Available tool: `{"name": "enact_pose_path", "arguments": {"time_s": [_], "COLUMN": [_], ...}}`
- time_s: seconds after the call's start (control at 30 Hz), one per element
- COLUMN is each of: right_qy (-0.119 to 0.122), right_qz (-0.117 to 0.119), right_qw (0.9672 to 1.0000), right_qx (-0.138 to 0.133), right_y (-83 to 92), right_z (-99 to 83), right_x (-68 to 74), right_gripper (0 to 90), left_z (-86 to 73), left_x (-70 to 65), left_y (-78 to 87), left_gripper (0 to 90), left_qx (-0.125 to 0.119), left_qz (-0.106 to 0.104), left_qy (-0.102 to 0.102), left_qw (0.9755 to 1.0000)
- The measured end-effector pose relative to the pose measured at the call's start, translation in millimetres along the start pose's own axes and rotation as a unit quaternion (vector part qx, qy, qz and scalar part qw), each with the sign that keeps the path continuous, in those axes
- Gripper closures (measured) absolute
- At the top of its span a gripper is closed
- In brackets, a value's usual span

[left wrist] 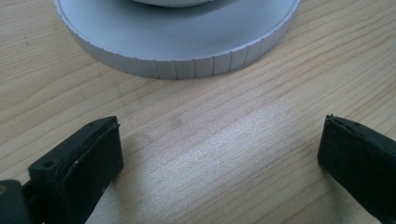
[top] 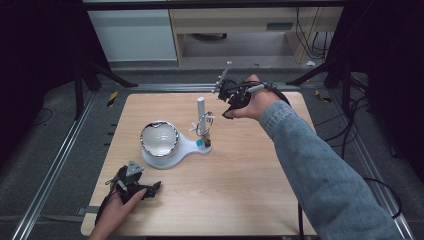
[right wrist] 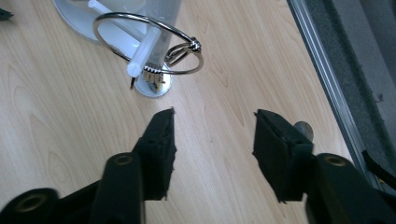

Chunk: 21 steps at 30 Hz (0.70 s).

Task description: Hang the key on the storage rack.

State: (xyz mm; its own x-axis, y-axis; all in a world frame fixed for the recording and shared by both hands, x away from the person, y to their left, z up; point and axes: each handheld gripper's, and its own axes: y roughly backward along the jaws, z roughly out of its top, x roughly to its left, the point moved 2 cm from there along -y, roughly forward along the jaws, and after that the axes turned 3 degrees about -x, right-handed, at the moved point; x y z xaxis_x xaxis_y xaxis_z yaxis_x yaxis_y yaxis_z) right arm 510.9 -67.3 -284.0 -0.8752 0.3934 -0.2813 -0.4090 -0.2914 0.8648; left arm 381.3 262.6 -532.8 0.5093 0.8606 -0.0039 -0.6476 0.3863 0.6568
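A white stand sits mid-table, with a round shiny dish on its wide end and an upright white post with side pegs on its narrow end. A metal ring hangs over one white peg, with a small metal clasp below it. My right gripper is open and empty, just short of the ring and to the right of the post. Down at the table's front left, my left gripper is open and empty, low over the wood, facing the stand's ribbed round rim.
The wooden table ends at a metal rail close to the right gripper. A small blue and brown piece sits at the foot of the post. Bare wood lies in front of and to the right of the stand.
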Motion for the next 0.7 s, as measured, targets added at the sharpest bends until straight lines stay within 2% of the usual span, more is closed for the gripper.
{"name": "enact_pose_path", "arguments": {"time_s": [0.1,0.2,0.23,0.43,0.63,0.7], "right_qy": [-0.003,-0.015,-0.015,-0.037,-0.058,-0.056], "right_qz": [-0.001,0.003,0.003,0.001,0.0,-0.002], "right_qw": [1.0,0.9998,0.9998,0.9992,0.9983,0.9984], "right_qx": [-0.001,0.013,0.013,0.017,0.011,0.01], "right_y": [-0.6,-3.6,-3.6,-12.5,-17.3,-18.0], "right_z": [-2.2,-7.1,-7.1,-18.9,-33.2,-37.8], "right_x": [-0.3,-1.6,-1.6,-3.3,-4.1,-3.7], "right_gripper": [42.4,29.7,29.7,15.4,7.5,7.1], "left_z": [0.0,0.0,0.0,0.0,-0.1,-0.1], "left_x": [0.0,0.0,0.0,0.0,-0.2,-0.2], "left_y": [0.0,0.0,0.0,0.0,0.0,0.0], "left_gripper": [0.0,0.0,0.0,0.0,0.0,0.0], "left_qx": [0.0,0.0,0.0,0.0,0.0,-0.001], "left_qz": [0.0,0.0,0.0,0.0,0.0,0.0], "left_qy": [0.0,0.0,0.0,0.0,0.0,0.001], "left_qw": [1.0,1.0,1.0,1.0,1.0,1.0]}}
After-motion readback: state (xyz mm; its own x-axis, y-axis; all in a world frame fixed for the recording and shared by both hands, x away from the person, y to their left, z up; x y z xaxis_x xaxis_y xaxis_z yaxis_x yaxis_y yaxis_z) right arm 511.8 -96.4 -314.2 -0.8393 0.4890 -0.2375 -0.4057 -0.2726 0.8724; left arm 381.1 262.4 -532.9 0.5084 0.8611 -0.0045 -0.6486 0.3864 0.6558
